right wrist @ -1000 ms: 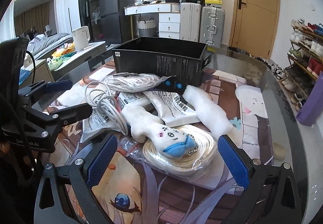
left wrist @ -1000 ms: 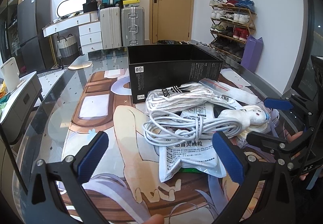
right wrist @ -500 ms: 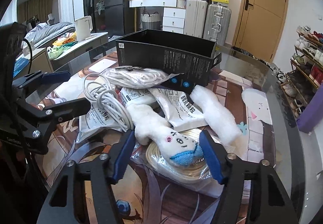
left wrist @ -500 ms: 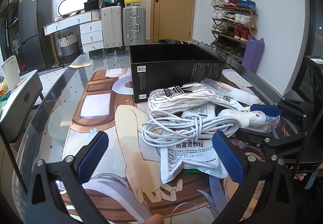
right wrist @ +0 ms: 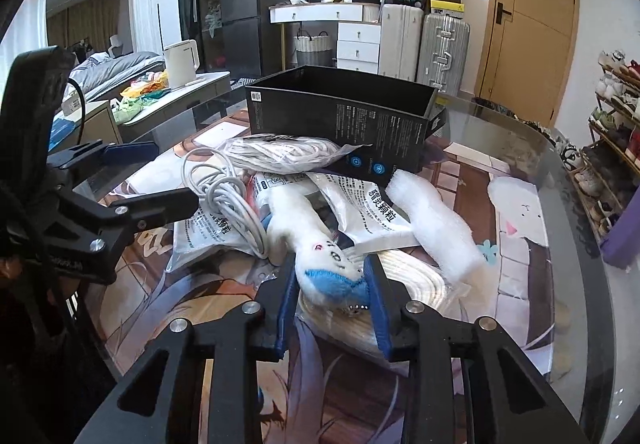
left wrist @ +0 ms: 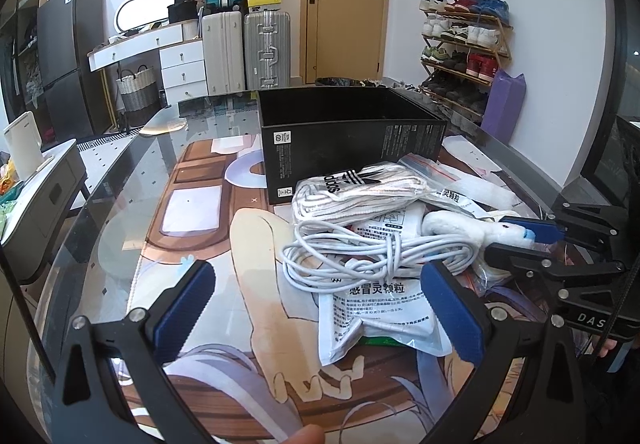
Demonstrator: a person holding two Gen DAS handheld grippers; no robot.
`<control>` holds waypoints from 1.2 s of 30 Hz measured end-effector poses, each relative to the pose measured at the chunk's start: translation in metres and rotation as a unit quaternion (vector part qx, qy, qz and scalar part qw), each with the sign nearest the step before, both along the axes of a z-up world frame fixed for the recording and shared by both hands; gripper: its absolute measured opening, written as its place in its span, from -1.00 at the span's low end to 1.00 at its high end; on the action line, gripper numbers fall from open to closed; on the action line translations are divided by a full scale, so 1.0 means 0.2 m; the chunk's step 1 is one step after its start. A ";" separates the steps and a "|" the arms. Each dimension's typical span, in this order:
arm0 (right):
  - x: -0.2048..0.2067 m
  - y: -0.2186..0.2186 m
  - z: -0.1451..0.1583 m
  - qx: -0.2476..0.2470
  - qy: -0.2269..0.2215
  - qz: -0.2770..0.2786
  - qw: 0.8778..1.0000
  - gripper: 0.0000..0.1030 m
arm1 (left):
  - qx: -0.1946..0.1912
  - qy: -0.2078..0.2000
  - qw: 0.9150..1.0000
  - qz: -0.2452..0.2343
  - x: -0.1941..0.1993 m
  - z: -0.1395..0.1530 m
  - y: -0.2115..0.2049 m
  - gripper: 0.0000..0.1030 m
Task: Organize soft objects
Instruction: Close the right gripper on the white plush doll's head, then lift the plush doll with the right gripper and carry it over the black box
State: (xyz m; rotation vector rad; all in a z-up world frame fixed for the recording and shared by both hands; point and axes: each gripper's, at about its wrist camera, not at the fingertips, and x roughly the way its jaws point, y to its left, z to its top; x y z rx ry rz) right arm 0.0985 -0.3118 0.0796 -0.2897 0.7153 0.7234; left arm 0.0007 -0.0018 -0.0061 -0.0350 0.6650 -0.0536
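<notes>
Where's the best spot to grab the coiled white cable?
Judging by its shape, grab the white cable at the wrapped waist, where every loop is cinched together. Come from above with the open left claw, fingers straddling that bundle; a loose outer loop would probably let the coil unravel.

We saw the right gripper [right wrist: 331, 296], spread wide a second before, bring its blue pads in around the blue-capped head of the white plush doll [right wrist: 326, 266], jaws closing onto it.
</notes>
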 end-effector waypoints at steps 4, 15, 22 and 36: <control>-0.01 -0.03 0.02 0.007 -0.007 -0.002 1.000 -0.40 | 0.001 0.003 1.000 0.000 0.01 0.01 0.00 1.00; -0.05 -0.13 0.06 0.032 -0.014 -0.001 0.999 -0.43 | 0.022 0.009 1.000 -0.004 0.04 0.01 -0.03 1.00; -0.04 -0.13 0.04 0.022 -0.004 0.011 1.000 -0.43 | 0.025 0.043 0.999 0.010 0.09 -0.02 -0.02 1.00; -0.06 -0.05 -0.01 -0.006 0.004 0.058 0.998 -0.18 | 0.014 0.065 0.998 -0.015 0.14 -0.03 -0.04 1.00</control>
